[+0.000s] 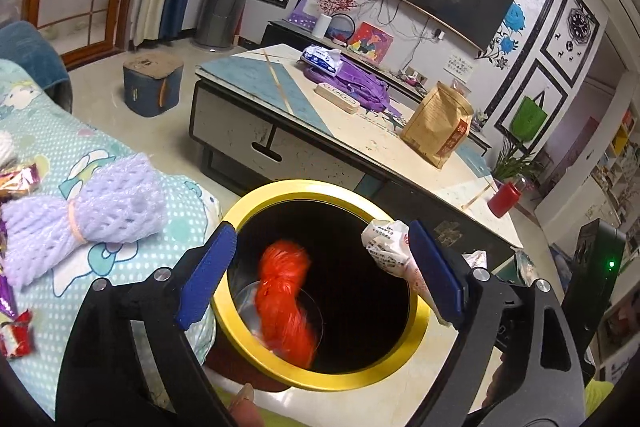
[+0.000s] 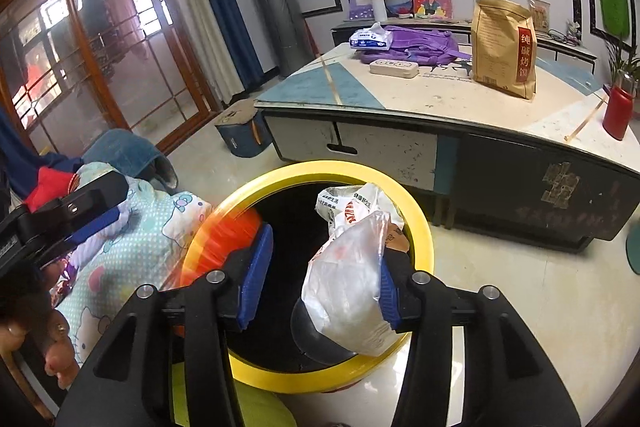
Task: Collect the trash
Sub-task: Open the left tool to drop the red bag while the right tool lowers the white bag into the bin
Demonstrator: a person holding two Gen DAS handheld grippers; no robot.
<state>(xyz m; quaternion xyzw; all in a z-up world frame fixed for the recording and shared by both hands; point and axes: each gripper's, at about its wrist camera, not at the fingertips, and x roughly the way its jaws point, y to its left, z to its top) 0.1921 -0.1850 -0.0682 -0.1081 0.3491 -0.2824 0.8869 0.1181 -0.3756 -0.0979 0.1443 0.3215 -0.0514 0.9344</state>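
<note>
A round bin with a yellow rim stands on the floor between the sofa and the coffee table. My left gripper hangs over its mouth, jaws wide open and empty. Below it a blurred orange mesh bundle is inside the bin. My right gripper is also above the bin, jaws apart. A crumpled white plastic bag rests against its right pad; the left pad is clear of it.
A purple foam net bundle and candy wrappers lie on the patterned sofa cover at the left. The coffee table behind the bin holds a brown paper bag, a red bottle and a purple backpack.
</note>
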